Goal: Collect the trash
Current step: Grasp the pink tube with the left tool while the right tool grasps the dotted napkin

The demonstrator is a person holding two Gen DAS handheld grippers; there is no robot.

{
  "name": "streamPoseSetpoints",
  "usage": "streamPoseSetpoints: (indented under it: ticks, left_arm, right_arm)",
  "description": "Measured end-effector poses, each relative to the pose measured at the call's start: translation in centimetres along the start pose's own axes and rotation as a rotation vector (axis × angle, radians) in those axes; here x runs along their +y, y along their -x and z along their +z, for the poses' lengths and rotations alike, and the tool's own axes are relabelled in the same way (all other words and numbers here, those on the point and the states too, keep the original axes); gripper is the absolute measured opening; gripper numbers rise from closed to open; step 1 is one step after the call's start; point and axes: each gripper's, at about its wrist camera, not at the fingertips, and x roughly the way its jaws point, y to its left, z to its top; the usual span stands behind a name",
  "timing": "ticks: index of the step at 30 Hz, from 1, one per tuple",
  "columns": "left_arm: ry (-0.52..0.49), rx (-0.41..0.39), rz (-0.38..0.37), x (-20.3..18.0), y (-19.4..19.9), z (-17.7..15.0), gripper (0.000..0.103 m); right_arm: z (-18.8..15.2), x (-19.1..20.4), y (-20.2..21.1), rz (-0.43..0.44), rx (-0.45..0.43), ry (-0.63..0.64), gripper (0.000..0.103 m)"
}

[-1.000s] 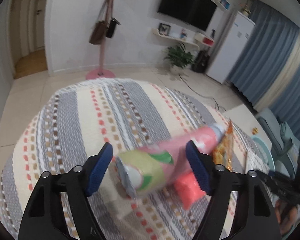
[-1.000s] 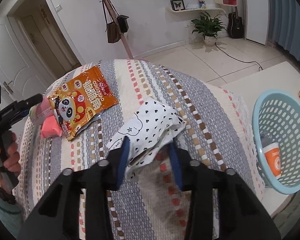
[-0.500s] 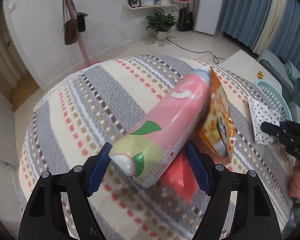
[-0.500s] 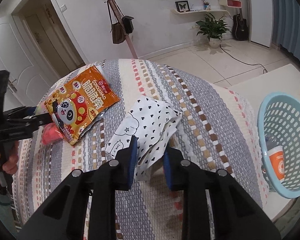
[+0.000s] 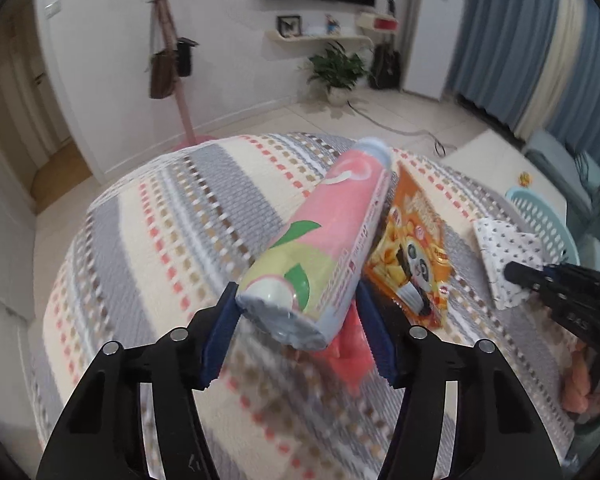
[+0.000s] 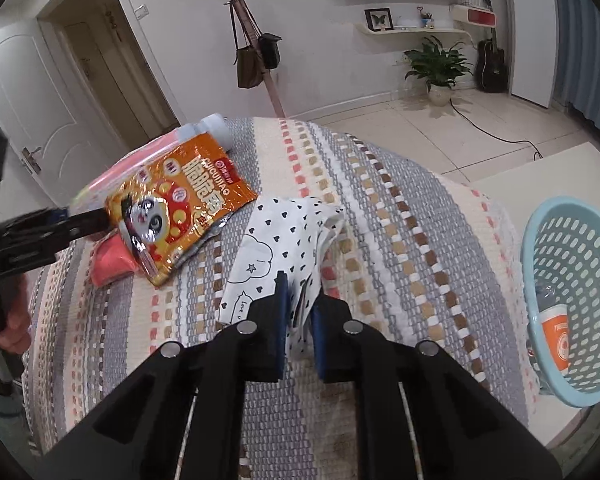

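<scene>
My left gripper [image 5: 300, 332] is shut on the near end of a long pink and green tube package [image 5: 324, 240], tilted up off the striped rug [image 5: 160, 240]. An orange panda snack bag [image 5: 416, 256] leans against the tube, and a red packet [image 5: 350, 356] lies under it. My right gripper [image 6: 300, 320] is shut on the near corner of a white heart-print bag [image 6: 284, 248] that lies on the rug [image 6: 400, 240]. The snack bag [image 6: 180, 204] and the left gripper [image 6: 88, 220] show at the left of the right wrist view.
A light blue plastic basket [image 6: 576, 280] stands on the floor right of the rug, with an orange-labelled bottle [image 6: 554, 332] inside. A pink coat stand [image 6: 252, 36] with bags, a potted plant [image 6: 438, 68] and a guitar stand by the far wall.
My left gripper has closed on the tube's end and raised it. My right gripper has closed on the heart-print bag's corner.
</scene>
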Motion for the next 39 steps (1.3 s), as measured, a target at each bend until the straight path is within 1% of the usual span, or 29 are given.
streamPoseSetpoints:
  ticks: [2, 6, 8, 10, 12, 13, 14, 16, 18, 19, 20, 22, 25, 26, 27, 28, 30, 31, 32, 35, 39]
  left_arm:
    - [0.032, -0.007, 0.024, 0.4, 1.2, -1.1, 0.056]
    - [0.138, -0.004, 0.075, 1.3, 4.3, -4.6, 0.056]
    - [0.174, -0.001, 0.082, 1.1, 5.7, -6.5, 0.056]
    - [0.221, 0.024, 0.055, 0.9, 7.0, -8.6, 0.054]
    - [0.239, 0.031, 0.03, 0.3, 8.0, -10.2, 0.053]
    - [0.245, 0.043, 0.016, 0.2, 8.1, -10.6, 0.052]
    - [0.248, 0.057, -0.017, -0.4, 8.3, -11.3, 0.05]
    - [0.23, 0.062, -0.054, -1.4, 8.4, -11.8, 0.051]
    - [0.19, 0.049, -0.051, -2.4, 8.7, -11.7, 0.058]
    - [0.178, 0.041, -0.04, -2.5, 8.8, -11.7, 0.066]
    - [0.176, 0.028, -0.018, -2.5, 8.8, -11.1, 0.072]
    - [0.175, 0.017, -0.013, -2.4, 8.3, -10.0, 0.074]
    - [0.17, 0.038, -0.015, -2.5, 6.5, -8.4, 0.074]
    - [0.173, 0.051, -0.016, -2.5, 5.9, -8.4, 0.074]
    - [0.185, 0.073, 0.004, -2.3, 4.7, -7.9, 0.073]
    - [0.185, 0.091, 0.019, -2.4, 3.8, -7.6, 0.071]
    - [0.18, 0.117, 0.034, -2.7, 2.5, -7.6, 0.063]
    - [0.187, 0.131, 0.041, -2.8, 1.8, -7.5, 0.051]
    - [0.186, 0.135, 0.052, -2.9, 1.5, -7.4, 0.047]
    - [0.203, 0.106, 0.066, -3.0, 2.0, -7.3, 0.047]
    - [0.226, 0.006, 0.067, -4.3, 4.9, -6.5, 0.047]
  right_arm:
    - [0.0, 0.1, 0.2, 0.005, -0.007, 0.005, 0.007]
    - [-0.5, 0.5, 1.2, 0.01, -0.054, 0.036, 0.005]
    - [-0.7, 0.9, 1.8, 0.019, -0.078, 0.06, 0.005]
    - [-1.0, 1.3, 2.1, 0.005, -0.092, 0.085, 0.005]
    - [-1.0, 1.7, 2.2, -0.007, -0.097, 0.102, 0.005]
    - [-1.0, 1.7, 2.2, -0.009, -0.099, 0.106, 0.005]
    - [-1.0, 1.8, 2.3, -0.007, -0.102, 0.109, 0.005]
    - [-1.0, 1.7, 2.5, -0.002, -0.106, 0.106, 0.005]
    - [-1.0, 1.8, 2.6, 0.006, -0.109, 0.096, 0.004]
    - [-1.0, 1.6, 2.7, 0.012, -0.111, 0.091, 0.004]
    - [-1.0, 1.5, 2.9, 0.019, -0.113, 0.085, 0.004]
    - [-1.1, 1.0, 3.4, 0.044, -0.125, 0.066, 0.004]
    - [-1.3, 0.5, 4.1, 0.066, -0.129, 0.054, 0.004]
    - [-1.3, 0.5, 4.3, 0.07, -0.129, 0.056, 0.004]
    - [-1.5, 0.5, 4.6, 0.072, -0.131, 0.06, 0.004]
    - [-1.5, 0.5, 4.9, 0.075, -0.135, 0.062, 0.004]
    - [-1.6, 0.4, 5.8, 0.082, -0.148, 0.071, 0.004]
    - [-1.7, 0.3, 6.3, 0.084, -0.156, 0.077, 0.004]
    - [-1.7, 0.2, 6.7, 0.083, -0.163, 0.082, 0.004]
    - [-1.6, -0.3, 8.4, 0.074, -0.198, 0.096, 0.004]
    - [-1.2, -0.9, 10.3, 0.064, -0.251, 0.096, 0.004]
